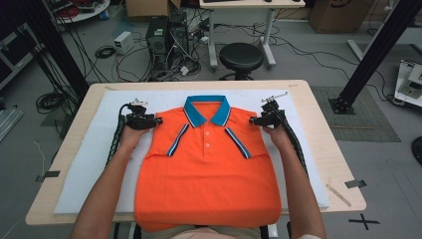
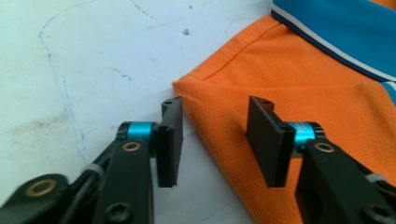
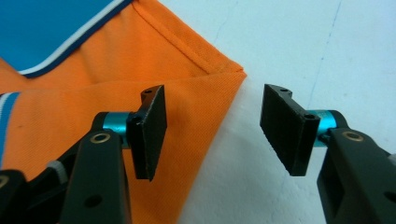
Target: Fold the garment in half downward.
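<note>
Cloth is what I am dealing with: an orange knitted polo shirt with a blue collar and striped blue sleeve bands (image 1: 209, 169), lying face up with its sleeves folded inward on the white foam mat (image 1: 94, 164) that covers the pale wooden worktop (image 1: 328, 164). It fills the middle of the high view, collar toward the top of the frame and hem hanging over the near edge at the bottom.

I judge it light, soft and limp. It will sag and drape from wherever I lift it, and a single layer may slide off the one beneath. It is not fragile, and the piqué weave should give the pads good friction.

My left gripper (image 2: 215, 140) sits at the shoulder corner left of the collar, jaws partly spread, with the folded orange edge lying between them, neither pad pressing on it. My right gripper (image 3: 215, 128) mirrors it at the other shoulder corner, also apart, one pad over the cloth and one over the mat.

The seamed shoulder corners look like the best hold: the fabric is doubled there. I should bite deep enough to catch every layer.
</note>
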The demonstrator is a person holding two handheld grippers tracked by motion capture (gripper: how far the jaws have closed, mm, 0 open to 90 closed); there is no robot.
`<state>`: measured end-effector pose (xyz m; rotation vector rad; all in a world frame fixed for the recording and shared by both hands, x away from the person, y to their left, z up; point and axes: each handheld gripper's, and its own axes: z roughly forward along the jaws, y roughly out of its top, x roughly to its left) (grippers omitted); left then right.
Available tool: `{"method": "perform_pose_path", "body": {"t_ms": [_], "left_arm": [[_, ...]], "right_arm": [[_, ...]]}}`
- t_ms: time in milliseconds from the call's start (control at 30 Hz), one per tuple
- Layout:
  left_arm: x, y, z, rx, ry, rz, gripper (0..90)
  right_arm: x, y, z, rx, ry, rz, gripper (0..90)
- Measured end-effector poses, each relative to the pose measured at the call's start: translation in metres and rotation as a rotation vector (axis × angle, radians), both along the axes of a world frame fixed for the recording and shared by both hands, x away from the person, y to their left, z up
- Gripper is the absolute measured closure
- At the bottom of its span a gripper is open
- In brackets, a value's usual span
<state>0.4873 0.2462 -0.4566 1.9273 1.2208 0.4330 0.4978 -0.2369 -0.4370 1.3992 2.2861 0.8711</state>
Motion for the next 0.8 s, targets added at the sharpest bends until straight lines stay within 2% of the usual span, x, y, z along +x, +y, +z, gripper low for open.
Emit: {"method": "perform_pose_path", "body": {"t_ms": [133, 233, 367, 467, 567, 700, 800], "left_arm": [[0.0, -0.002, 0.0, -0.012, 0.008, -0.004, 66.2], [0.0, -0.001, 0.0, -0.036, 0.021, 0.007, 69.4], [0.0, -0.002, 0.0, -0.041, 0.022, -0.003, 74.9], [0.0, -0.002, 0.0, -0.047, 0.023, -0.005, 79.0], [-0.001, -0.001, 0.0, -0.071, 0.036, 0.005, 84.1], [-0.002, 0.002, 0.003, -0.075, 0.041, 0.021, 87.3], [-0.004, 0.005, 0.008, -0.105, 0.026, 0.019, 87.3]], "right_arm": [[0.003, 0.005, -0.006, -0.029, 0.011, 0.012, 48.7], [0.004, 0.004, -0.006, -0.019, 0.009, 0.017, 53.7], [0.006, 0.003, -0.007, -0.008, -0.001, 0.016, 57.1], [0.008, 0.003, -0.009, 0.02, -0.006, 0.011, 66.4], [0.008, 0.005, -0.009, 0.046, -0.003, 0.025, 83.7], [0.004, 0.004, -0.004, 0.043, -0.02, 0.023, 86.0], [0.001, 0.003, 0.003, 0.054, -0.039, 0.027, 86.1]]}}
